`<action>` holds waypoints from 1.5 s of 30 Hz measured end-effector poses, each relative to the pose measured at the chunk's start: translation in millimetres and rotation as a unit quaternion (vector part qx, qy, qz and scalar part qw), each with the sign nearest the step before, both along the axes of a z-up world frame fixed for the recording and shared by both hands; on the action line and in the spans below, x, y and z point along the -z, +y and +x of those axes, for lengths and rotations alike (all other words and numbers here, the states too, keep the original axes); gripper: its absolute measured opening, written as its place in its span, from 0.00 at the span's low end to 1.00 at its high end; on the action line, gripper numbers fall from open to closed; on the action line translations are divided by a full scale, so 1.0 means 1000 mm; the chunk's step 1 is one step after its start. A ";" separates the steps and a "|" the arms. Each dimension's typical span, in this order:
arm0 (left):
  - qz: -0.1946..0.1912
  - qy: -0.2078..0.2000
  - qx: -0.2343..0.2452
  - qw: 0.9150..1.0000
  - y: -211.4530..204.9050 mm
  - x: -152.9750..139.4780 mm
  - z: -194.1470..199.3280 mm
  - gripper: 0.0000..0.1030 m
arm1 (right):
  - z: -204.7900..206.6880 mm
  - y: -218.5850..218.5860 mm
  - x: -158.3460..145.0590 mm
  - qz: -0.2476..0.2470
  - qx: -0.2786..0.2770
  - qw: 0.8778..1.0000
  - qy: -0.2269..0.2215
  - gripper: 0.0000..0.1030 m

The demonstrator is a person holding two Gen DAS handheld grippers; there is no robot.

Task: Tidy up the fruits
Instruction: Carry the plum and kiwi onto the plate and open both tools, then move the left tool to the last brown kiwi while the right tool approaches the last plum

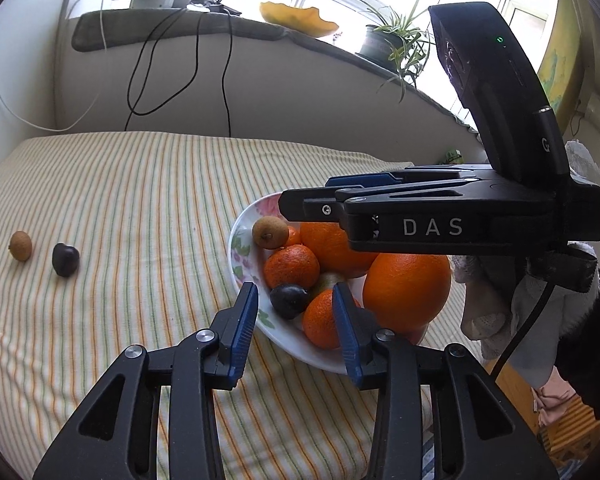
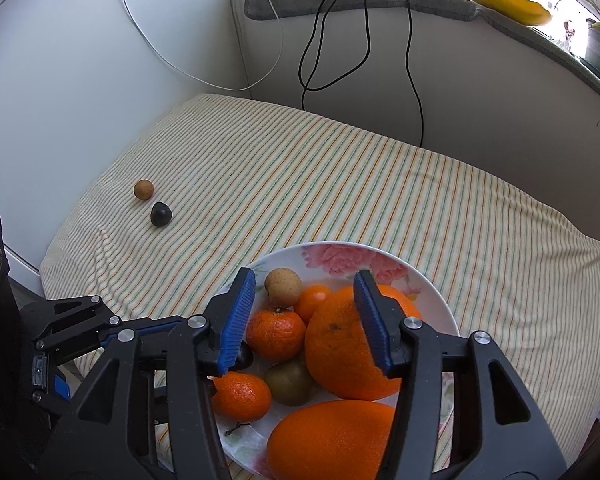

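A glossy white plate (image 2: 432, 300) with pink floral print sits on a striped woven cloth (image 2: 300, 184), heaped with smooth oranges (image 2: 344, 344), dimpled tangerines (image 2: 276, 334), a dark plum (image 1: 289, 300), a dull green fruit (image 2: 290, 380) and a rough tan longan (image 2: 283, 287). The right gripper (image 2: 306, 322) hangs over the pile, ribbed blue pads spread, holding nothing. The left gripper (image 1: 296, 332) is spread too, at the plate's near rim. Well apart on the cloth lie another longan (image 1: 20, 245) and a plum (image 1: 65, 259).
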State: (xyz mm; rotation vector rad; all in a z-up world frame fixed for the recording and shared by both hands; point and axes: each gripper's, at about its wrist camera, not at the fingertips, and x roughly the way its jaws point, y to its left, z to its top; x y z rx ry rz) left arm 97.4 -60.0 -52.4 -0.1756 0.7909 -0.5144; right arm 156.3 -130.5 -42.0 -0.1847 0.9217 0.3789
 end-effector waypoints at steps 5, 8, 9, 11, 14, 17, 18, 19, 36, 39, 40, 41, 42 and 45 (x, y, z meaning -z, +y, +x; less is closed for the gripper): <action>0.012 -0.005 -0.003 1.000 0.000 0.001 -0.004 0.46 | -0.003 0.000 -0.004 -0.002 0.005 1.000 -0.011 0.67; 0.014 -0.006 -0.005 1.000 0.002 0.000 -0.007 0.51 | -0.004 0.000 -0.007 0.001 0.007 1.000 -0.016 0.67; 0.015 -0.006 -0.007 1.000 0.003 0.000 -0.007 0.52 | -0.004 0.000 -0.008 0.001 0.008 1.000 -0.016 0.67; 0.023 -0.008 -0.013 1.000 0.005 -0.001 -0.008 0.60 | -0.004 0.001 -0.009 0.002 0.008 1.000 -0.016 0.67; 0.028 -0.010 -0.018 0.999 0.009 -0.002 -0.009 0.61 | -0.004 0.002 -0.009 -0.001 0.009 1.000 -0.016 0.67; 0.042 -0.015 -0.031 0.999 0.013 -0.004 -0.010 0.66 | -0.005 0.005 -0.010 -0.003 0.007 1.000 -0.016 0.67; 0.047 -0.018 -0.032 0.998 0.013 -0.005 -0.011 0.66 | -0.006 0.005 -0.010 -0.002 0.007 1.000 -0.016 0.67; 0.048 -0.020 -0.033 0.998 0.015 -0.006 -0.012 0.66 | -0.006 0.006 -0.010 -0.001 0.007 1.000 -0.016 0.67; 0.064 -0.030 -0.061 0.996 0.035 -0.006 -0.019 0.69 | -0.011 0.021 -0.012 -0.001 0.005 1.000 -0.023 0.68; 0.065 -0.028 -0.071 0.995 0.044 -0.005 -0.017 0.69 | -0.011 0.026 -0.013 0.001 0.000 1.000 -0.024 0.68; 0.064 -0.028 -0.074 0.995 0.048 -0.005 -0.017 0.69 | -0.011 0.028 -0.014 0.002 -0.001 1.000 -0.025 0.68; 0.065 -0.027 -0.077 0.995 0.051 -0.004 -0.017 0.69 | -0.011 0.030 -0.014 0.003 -0.002 1.000 -0.025 0.68; 0.067 -0.026 -0.079 0.994 0.055 -0.003 -0.017 0.69 | -0.010 0.032 -0.013 0.003 -0.004 1.000 -0.024 0.68; 0.072 -0.027 -0.089 0.993 0.067 -0.001 -0.017 0.69 | -0.011 0.040 -0.012 0.005 -0.009 1.000 -0.025 0.68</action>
